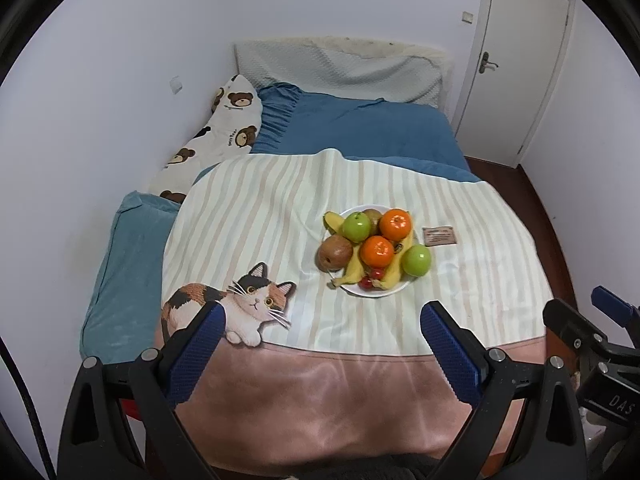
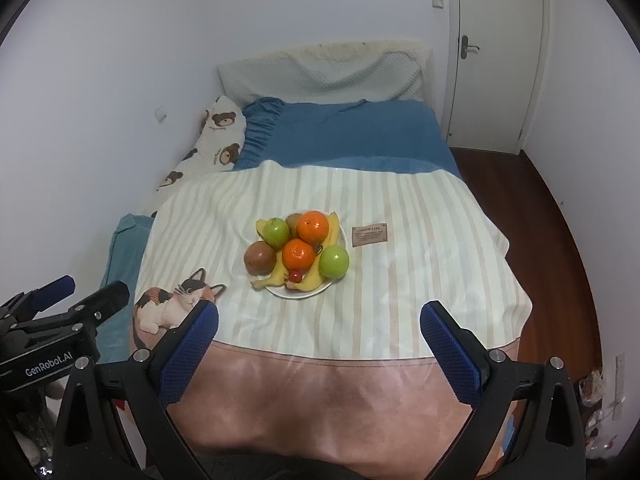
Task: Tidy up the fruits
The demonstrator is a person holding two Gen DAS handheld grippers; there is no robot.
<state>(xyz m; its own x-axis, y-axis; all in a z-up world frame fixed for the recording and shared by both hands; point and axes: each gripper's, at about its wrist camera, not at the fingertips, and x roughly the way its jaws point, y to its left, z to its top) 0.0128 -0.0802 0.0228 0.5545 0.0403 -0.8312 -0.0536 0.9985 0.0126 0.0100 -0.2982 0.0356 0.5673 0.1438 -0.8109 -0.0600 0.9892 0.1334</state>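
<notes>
- On the bed (image 1: 360,128), atop the striped cat-print blanket (image 1: 248,216), a white plate (image 1: 380,291) carries all the fruit I can see: two oranges (image 1: 394,224), two green apples (image 1: 357,226), bananas (image 1: 354,270), a brownish pear-like fruit (image 1: 335,255) and small red ones (image 1: 370,278) at the near rim.
- Nothing lies loose on the blanket; only a small sewn label (image 1: 440,236) shows just beside the plate. Piled together like this, the fruit keeps from rolling on soft bedding.
- My left gripper (image 1: 320,344) is spread wide and carries nothing, held back near the foot of the bed, well apart from the plate.
- My right gripper (image 2: 320,344) is likewise wide apart and bare, aimed at the plate from the same end.
- I judge the heap fits two readings: fruit gathered and the sorting finished, or a mixed pile waiting to be set out by kind. These views do not settle which.
- Either way, the round fruit rests on the curved bananas, so the stack looks easy to disturb.
</notes>
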